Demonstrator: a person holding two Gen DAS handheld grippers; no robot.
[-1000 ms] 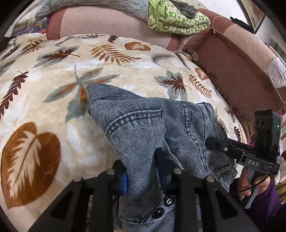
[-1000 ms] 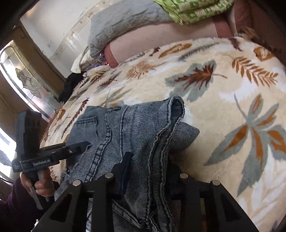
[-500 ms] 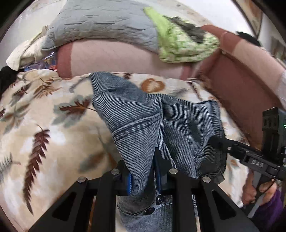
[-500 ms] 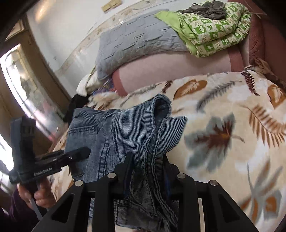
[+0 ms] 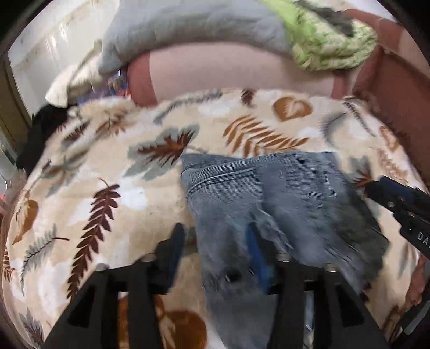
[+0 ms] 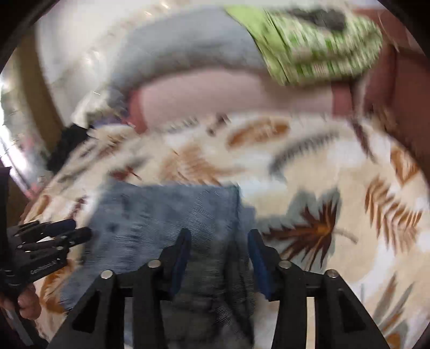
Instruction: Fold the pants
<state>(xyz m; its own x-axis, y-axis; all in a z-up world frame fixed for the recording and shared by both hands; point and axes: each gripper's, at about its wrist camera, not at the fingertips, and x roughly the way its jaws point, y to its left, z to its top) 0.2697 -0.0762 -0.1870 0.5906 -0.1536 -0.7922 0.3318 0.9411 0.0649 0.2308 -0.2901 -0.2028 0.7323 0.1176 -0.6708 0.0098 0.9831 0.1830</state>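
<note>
Two black claws tilt downward over a bed-like surface covered by a cream fleece blanket printed with brown and grey leaves (image 5: 113, 188). A pair of blue-grey ribbed denim pants (image 5: 268, 193) lies folded in a rough rectangle on the blanket, near its front edge.

The left claw (image 5: 215, 239) has just been opening. Its blue-padded fingers (image 5: 176, 247) stand spread, with a lower flap of the pants between them. The left pad is clear of the cloth; whether the right pad touches it I cannot tell.

The right claw (image 6: 219, 247) has also just been opening. Its fingers stand apart astride the denim, and the fabric looks loose between them, though this view is heavily blurred.

The left wrist view shows stitched seams on the pants and the right claw's tip just beside the pants' right edge. The right wrist view alone shows the person's hand (image 6: 25, 302) gripping the left claw's handle at the pants' left side.

Behind the blanket, both views show a pink cushioned backrest (image 5: 228, 72), a grey quilted pillow (image 5: 188, 24) and a folded green patterned cloth (image 5: 330, 45) on top.
</note>
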